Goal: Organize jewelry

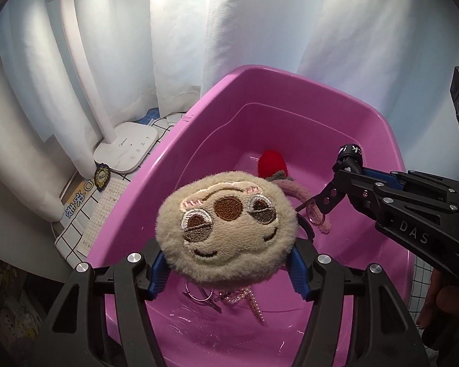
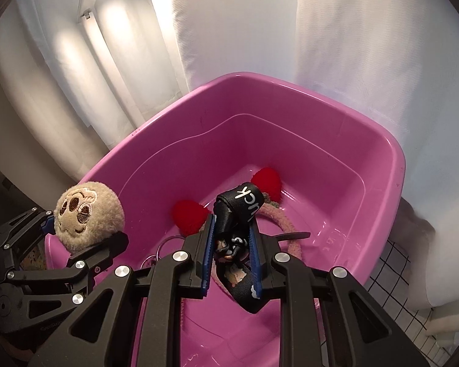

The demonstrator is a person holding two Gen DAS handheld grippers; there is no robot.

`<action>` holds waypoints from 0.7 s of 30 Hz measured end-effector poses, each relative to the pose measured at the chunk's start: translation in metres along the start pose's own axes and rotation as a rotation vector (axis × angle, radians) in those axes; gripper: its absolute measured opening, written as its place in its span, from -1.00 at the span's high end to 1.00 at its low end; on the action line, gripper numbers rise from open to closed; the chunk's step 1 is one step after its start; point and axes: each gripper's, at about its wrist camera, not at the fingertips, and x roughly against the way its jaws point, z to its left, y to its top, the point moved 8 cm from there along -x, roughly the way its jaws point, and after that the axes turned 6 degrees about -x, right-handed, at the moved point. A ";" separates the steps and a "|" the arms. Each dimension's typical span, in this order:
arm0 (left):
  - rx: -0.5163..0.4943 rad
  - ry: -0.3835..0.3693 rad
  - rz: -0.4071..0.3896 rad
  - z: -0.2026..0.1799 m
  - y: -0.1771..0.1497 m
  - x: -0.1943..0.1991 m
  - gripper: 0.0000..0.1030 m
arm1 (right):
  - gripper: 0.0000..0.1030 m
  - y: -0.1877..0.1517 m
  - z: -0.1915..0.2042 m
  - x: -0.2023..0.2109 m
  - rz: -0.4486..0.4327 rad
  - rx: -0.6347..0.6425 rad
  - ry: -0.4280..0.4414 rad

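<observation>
here, over a pink basin (image 1: 290, 91) by white curtains (image 1: 260, 15), left claw (image 1: 226, 270) clamps plush face (image 1: 226, 226), right claw (image 2: 231, 238) black strap (image 2: 241, 202).

black gripper (image 1: 226, 270) frames, blue pads, silver screws, white "das" lettering.

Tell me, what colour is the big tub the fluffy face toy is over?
The tub is pink, seen most fully from the right wrist view.

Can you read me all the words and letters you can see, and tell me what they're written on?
"DAS": white letters on the black right gripper body.
"UCK": white letters on the black fabric strap it holds; the start is hidden.
"Midea": tiny grey brand on the white lamp base, barely readable.
Blue characters on the paper booklet: too blurred.
Round black-and-gold badge: too small.
</observation>
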 end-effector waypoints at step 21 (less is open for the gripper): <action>0.084 0.072 0.055 0.011 -0.012 0.011 -0.88 | -0.37 0.004 -0.020 0.001 0.010 -0.050 -0.054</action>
